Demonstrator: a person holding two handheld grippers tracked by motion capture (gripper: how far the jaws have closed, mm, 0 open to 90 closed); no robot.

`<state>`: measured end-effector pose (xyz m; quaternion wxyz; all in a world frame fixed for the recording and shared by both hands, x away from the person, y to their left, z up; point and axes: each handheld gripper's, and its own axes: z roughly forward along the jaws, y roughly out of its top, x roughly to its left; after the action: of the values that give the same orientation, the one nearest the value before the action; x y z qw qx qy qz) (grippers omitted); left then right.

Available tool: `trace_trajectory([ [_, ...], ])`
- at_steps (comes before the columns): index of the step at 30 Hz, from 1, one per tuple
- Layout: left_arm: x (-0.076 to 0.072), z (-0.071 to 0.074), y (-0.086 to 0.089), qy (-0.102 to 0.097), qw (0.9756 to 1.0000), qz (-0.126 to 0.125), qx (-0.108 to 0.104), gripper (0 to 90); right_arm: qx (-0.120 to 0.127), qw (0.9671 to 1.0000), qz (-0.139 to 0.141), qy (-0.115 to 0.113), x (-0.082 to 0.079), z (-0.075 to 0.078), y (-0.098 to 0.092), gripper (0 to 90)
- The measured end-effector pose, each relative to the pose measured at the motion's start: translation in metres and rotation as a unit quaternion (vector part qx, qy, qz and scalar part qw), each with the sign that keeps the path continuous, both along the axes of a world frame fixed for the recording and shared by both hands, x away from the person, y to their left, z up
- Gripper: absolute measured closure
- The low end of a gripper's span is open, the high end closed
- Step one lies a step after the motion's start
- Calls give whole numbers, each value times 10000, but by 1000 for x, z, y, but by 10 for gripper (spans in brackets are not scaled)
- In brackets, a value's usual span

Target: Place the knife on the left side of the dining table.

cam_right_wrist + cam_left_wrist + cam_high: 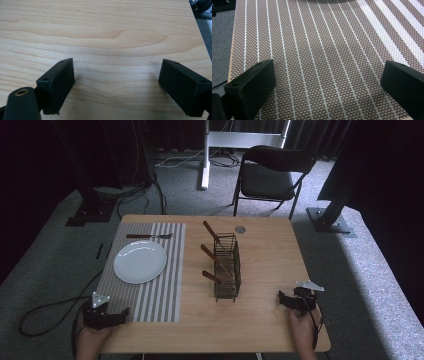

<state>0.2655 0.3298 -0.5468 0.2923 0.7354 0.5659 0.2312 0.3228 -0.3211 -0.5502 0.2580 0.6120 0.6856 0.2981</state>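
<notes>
A black wire caddy point(227, 268) stands mid-table with three wooden-handled utensils point(212, 233) sticking out of it toward the left. A white plate point(140, 261) lies on a striped placemat point(160, 290), with a fork point(149, 236) beyond it. My left gripper point(121, 315) rests at the mat's near left corner. In the left gripper view it point(328, 72) is open, with just the mat's weave point(322, 37) between the jaws. My right gripper point(286, 299) sits on the near right of the table. It point(116, 70) is open over bare wood point(107, 32).
A small grey round object point(240, 229) lies near the table's far edge point(210, 217). A black folding chair point(270, 175) stands behind the table, with stand bases and cables on the carpet. A cable point(45, 312) trails left from the left gripper.
</notes>
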Motion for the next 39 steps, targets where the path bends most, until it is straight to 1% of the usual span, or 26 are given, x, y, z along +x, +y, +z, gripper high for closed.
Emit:
trace_trajectory([
  [8,0,0,1,23,10000,-44,10,0,0,10000,-1,0,0,0,0,127],
  [27,-1,0,1,7,10000,-62,15,0,0,10000,-2,0,0,0,0,126],
  [33,-1,2,-2,107,9999,39,42,8,1,10000,-1,0,0,0,0,126],
  [34,-1,4,-4,182,9998,70,63,8,-1,10000,-4,3,0,0,0,126],
  [35,-1,4,-4,182,9998,70,63,8,-1,10000,-4,4,0,0,0,126],
  [36,-2,6,-6,190,9998,50,14,8,-1,10000,-3,4,0,0,0,126],
  [39,-2,9,-8,154,9999,17,12,9,-1,10000,-3,4,0,0,0,126],
])
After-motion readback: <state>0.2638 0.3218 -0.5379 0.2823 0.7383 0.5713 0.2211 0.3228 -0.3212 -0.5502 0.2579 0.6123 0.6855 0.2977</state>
